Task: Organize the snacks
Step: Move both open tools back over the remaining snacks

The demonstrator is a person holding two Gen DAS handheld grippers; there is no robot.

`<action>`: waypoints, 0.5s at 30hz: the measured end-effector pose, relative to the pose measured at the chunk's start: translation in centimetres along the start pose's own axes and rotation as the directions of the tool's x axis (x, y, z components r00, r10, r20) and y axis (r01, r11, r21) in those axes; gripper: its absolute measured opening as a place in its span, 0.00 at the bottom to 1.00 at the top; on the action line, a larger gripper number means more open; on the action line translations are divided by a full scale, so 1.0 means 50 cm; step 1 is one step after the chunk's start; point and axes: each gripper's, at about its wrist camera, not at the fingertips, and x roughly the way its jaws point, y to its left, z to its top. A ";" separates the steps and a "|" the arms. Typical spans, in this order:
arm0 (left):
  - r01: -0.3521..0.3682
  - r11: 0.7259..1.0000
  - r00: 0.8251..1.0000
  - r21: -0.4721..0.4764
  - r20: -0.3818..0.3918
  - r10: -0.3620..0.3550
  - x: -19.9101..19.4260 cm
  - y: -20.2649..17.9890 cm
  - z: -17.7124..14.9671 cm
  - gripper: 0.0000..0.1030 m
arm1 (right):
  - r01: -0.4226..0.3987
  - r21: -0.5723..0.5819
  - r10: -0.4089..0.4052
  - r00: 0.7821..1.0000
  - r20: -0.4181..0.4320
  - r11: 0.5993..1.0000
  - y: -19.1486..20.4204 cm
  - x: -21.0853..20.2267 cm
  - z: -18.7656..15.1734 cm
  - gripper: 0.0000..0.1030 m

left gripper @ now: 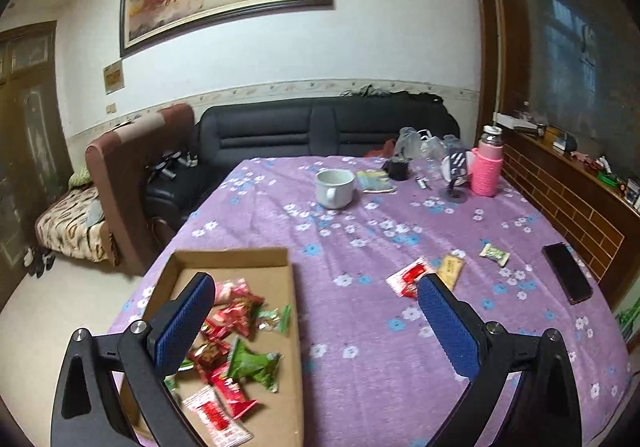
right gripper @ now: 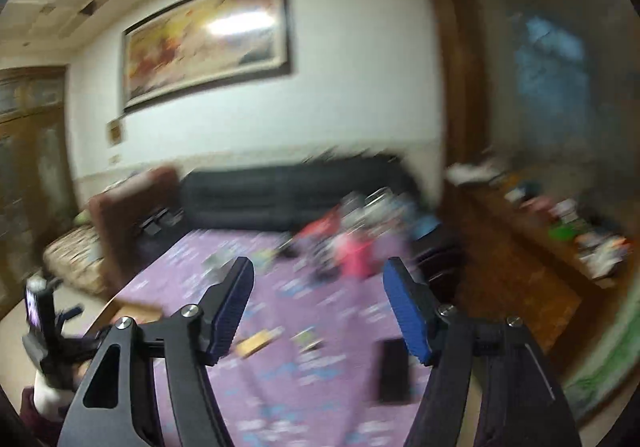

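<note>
i'm hovering both grippers, left (left gripper: 316, 307) and right (right gripper: 318, 305), jaws spread, empty; red packet (left gripper: 408, 278) on counter (left gripper: 360, 359) looking light, crinkly, slippery, so i'm pinching its sealed edge.

Right wrist view smeared throughout by motion blur: snacks on bench (right gripper: 280, 399) unreadable, a tan packet (right gripper: 256, 343) and green one (right gripper: 308, 339) mere streaks. In left wrist view, cardboard tray (left gripper: 240, 259) cut off at 6 o'clock, partly hidden behind left hand-held gripper (left gripper: 316, 303); red packet (left gripper: 408, 279) half covered by one finger.
</note>
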 end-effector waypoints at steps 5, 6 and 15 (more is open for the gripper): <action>0.043 0.999 0.999 0.029 -0.012 -0.043 0.023 -0.045 0.013 0.99 | 0.228 -0.024 -0.224 0.969 0.100 0.973 -0.090 -0.110 0.115 0.78; 0.053 0.998 0.998 0.031 -0.022 -0.053 0.031 -0.053 0.014 0.99 | 0.253 -0.033 -0.248 0.963 0.110 0.967 -0.097 -0.117 0.126 0.82; 0.166 0.985 0.953 -0.055 -0.249 -0.174 0.156 -0.077 -0.055 0.99 | 0.134 -0.082 -0.146 0.975 -0.167 0.988 -0.056 0.145 -0.046 0.84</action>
